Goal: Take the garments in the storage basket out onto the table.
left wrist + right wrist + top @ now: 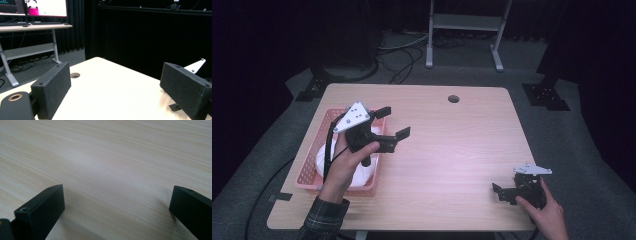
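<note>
A hand holds my left gripper (pixel 394 122) in the air over the right side of a pink basket (pixel 307 172) at the table's left. Its jaws stand wide apart and point right, with nothing between them. In the left gripper view my left gripper (pixel 115 82) looks level across the pale tabletop (pixel 107 92). A white bundle (pixel 362 172) lies in the basket, partly hidden by the hand. My right gripper (pixel 504 194) rests low at the table's front right corner, jaws pointing left. In the right gripper view my right gripper (pixel 117 200) is open over bare wood (pixel 112 165).
A round cable hole (pixel 453 98) sits near the table's far edge, also seen as the hole (pixel 75 75). A grey desk frame (pixel 464 30) stands behind the table. A desk with monitors (pixel 37 7) is off to one side. Black stands (pixel 544 95) flank the table.
</note>
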`<state>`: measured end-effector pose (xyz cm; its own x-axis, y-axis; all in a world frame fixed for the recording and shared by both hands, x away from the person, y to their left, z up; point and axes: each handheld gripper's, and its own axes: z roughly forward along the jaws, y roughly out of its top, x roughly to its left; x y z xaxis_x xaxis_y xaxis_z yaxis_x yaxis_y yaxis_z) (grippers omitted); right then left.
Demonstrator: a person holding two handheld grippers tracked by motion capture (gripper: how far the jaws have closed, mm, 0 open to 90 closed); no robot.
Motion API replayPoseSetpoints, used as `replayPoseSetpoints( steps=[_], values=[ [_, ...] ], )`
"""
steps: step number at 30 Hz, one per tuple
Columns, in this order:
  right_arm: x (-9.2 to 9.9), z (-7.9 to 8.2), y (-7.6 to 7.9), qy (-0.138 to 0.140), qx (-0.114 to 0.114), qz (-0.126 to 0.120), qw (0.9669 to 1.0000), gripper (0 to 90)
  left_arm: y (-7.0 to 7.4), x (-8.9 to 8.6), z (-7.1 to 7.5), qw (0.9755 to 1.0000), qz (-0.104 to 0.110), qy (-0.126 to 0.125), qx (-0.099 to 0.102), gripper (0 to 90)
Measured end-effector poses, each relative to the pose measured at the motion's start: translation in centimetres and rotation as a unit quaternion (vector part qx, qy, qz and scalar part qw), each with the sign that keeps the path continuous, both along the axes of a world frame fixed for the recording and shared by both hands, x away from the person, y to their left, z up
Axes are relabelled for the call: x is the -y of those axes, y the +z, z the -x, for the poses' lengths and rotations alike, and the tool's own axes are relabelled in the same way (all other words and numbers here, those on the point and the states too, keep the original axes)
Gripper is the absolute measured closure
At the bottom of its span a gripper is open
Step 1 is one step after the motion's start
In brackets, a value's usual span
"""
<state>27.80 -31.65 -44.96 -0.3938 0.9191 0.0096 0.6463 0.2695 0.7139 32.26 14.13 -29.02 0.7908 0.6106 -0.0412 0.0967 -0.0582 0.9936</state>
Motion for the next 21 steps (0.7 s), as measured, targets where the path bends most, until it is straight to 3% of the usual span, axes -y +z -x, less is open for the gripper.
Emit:
replayPoseSetpoints(
  steps=[21],
  values=[
    [0.0, 0.0, 0.0, 0.0, 0.0, 0.0, 1.0, 0.0, 0.2, -1.6, -0.1, 1.0, -0.004, 0.008, -0.001, 9.3]
  ],
)
